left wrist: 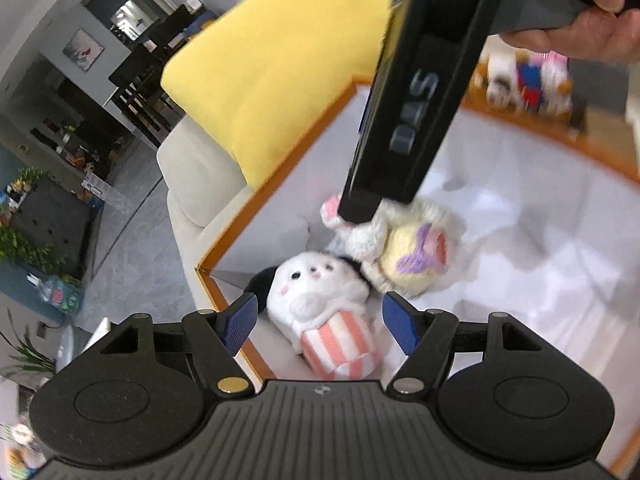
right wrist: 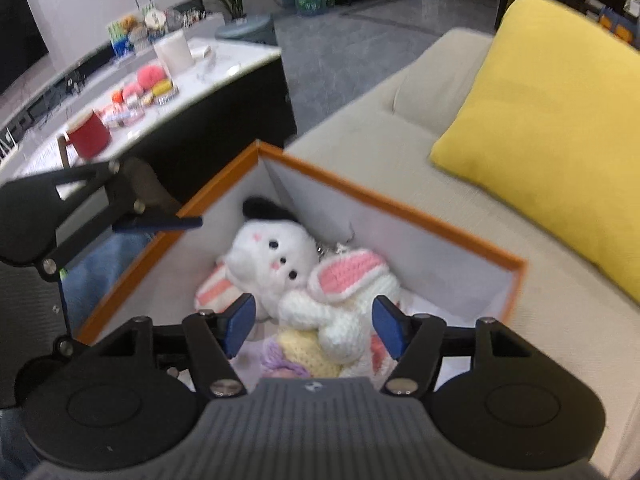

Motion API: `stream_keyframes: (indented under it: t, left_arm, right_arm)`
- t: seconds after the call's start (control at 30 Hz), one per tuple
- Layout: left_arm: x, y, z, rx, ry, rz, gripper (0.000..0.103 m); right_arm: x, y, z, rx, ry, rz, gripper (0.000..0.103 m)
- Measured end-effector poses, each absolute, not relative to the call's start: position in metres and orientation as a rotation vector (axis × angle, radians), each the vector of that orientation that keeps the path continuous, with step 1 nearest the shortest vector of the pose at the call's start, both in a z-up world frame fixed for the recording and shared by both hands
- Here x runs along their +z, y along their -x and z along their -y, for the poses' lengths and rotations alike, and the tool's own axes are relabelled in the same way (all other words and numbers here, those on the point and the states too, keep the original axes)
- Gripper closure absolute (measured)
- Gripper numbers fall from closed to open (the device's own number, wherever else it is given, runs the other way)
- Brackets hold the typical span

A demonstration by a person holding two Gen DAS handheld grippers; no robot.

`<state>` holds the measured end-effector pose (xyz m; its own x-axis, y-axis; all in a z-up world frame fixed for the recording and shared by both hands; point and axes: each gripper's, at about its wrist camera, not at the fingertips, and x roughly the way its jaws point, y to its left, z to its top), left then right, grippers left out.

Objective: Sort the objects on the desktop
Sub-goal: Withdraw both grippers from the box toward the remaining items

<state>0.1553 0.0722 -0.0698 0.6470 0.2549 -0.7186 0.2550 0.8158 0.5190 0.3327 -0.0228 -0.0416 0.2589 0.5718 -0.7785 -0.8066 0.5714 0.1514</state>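
I am looking down into an orange-rimmed box (right wrist: 404,204) with white inner walls, set on a beige sofa (right wrist: 432,92). A yellow cushion (right wrist: 552,152) leans on the sofa just beyond the box's far right side. Far left, well apart from the box, a white-topped table (right wrist: 224,76) carries a red mug (right wrist: 89,134), a white roll, and small pink and yellow items too blurred to name. In the left wrist view the right tool's black body crosses the frame from the top right, a hand (left wrist: 592,16) gripping its handle, and it hides part of the bunny's pink ear.

My left gripper (left wrist: 320,322) has its blue pads spread wide, above the box's near corner; the dog lies below the gap and neither pad touches it. My right gripper (right wrist: 314,326) is released too, its fingers apart over the bunny, nothing pressed between them.

Two soft toys lie on the box floor, touching each other, towards the corner. The white plush dog (right wrist: 272,256), with black ears and a pink-striped body, lies on its back, face up, head towards the far corner in the right wrist view and its long axis running towards the near left. The crocheted white bunny (right wrist: 340,304), pink-lined ears and a yellow belly with a purple bow, lies against the dog's right side, ears towards the far right wall, body running back towards me.
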Motion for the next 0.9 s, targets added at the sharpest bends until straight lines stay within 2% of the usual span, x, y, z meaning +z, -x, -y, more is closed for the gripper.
stream_keyframes:
  t: [0.1, 0.23, 0.27, 0.5, 0.9]
  left_arm:
    - [-0.048, -0.159, -0.07, -0.023, -0.548, -0.866, 0.022]
    - [-0.026, -0.148, -0.061, -0.035, -0.433, -0.852, 0.033]
    - [-0.02, -0.148, -0.059, -0.038, -0.4, -0.845, 0.034]
    - [0.019, -0.138, -0.02, -0.129, -0.251, -0.796, 0.035]
    - [0.005, -0.205, 0.049, -0.243, -0.136, -0.863, 0.035]
  right_arm:
    - [-0.02, -0.328, 0.049, 0.916, 0.266, -0.884, 0.037]
    - [-0.001, -0.318, 0.088, 0.847, 0.225, -0.866, 0.04]
    - [0.002, -0.315, 0.099, 0.828, 0.219, -0.865, 0.044]
    - [0.015, -0.297, 0.181, 0.66, 0.245, -0.87, 0.045]
    - [-0.003, -0.31, 0.302, 0.36, 0.23, -1.018, 0.045]
